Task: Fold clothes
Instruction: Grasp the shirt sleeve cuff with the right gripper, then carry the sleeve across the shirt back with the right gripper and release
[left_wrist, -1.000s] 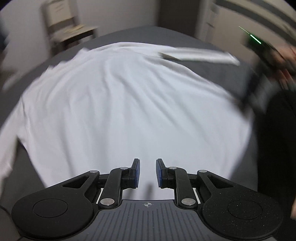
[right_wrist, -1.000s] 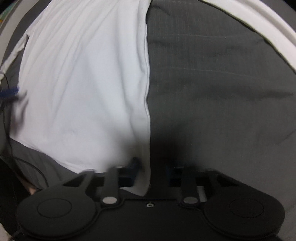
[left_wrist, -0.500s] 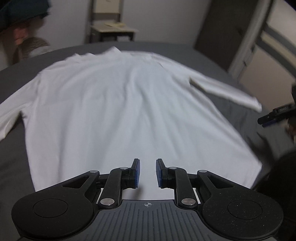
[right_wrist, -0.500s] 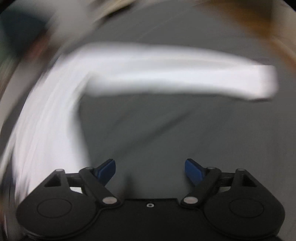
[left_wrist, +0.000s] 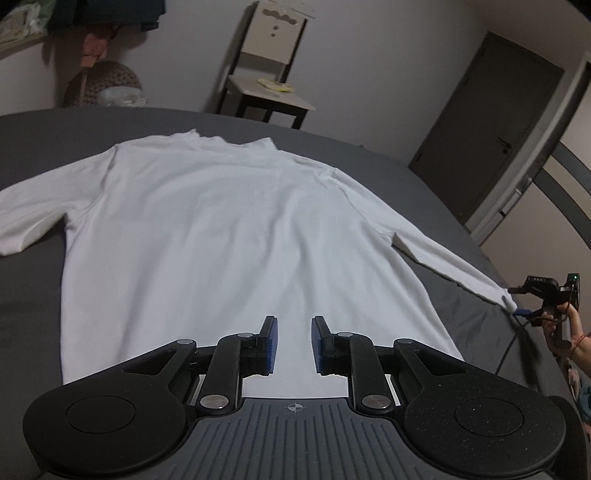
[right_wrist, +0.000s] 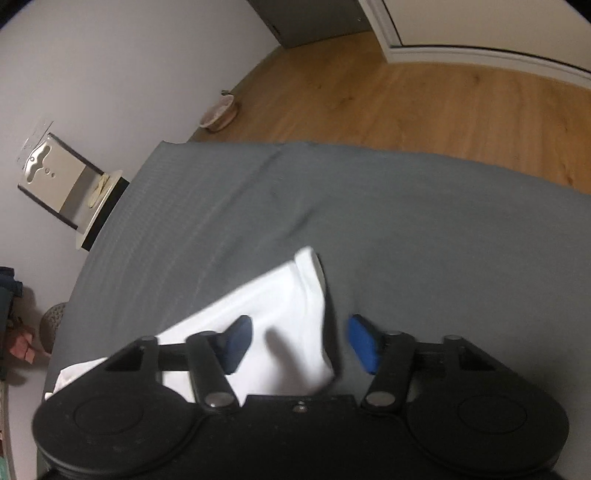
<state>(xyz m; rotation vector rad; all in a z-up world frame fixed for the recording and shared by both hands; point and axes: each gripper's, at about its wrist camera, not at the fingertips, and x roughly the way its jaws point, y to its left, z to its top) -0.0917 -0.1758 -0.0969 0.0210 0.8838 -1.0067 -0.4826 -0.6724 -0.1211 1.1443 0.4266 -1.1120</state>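
Lay flat and spread on the dark grey bedcover (left_wrist: 44, 147), the white long-sleeved cotton shirt (left_wrist: 229, 236), hem nearest, collar far. Hovered over the hem with a narrow empty gap: the left gripper (left_wrist: 293, 345); stood wide open astride the right sleeve cuff (right_wrist: 295, 317), gripping nothing: the right gripper (right_wrist: 299, 343). Probably light, limp and slippery; best pinched at cuff or shoulder seam.

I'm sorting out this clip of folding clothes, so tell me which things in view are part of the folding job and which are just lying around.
Part of the job:
white long-sleeved shirt, spread flat
its sleeve cuff, between the open right gripper
left gripper, open above the hem
grey bed cover under the shirt

Just lying about:
chair by the wall
dark door
slipper on the wooden floor
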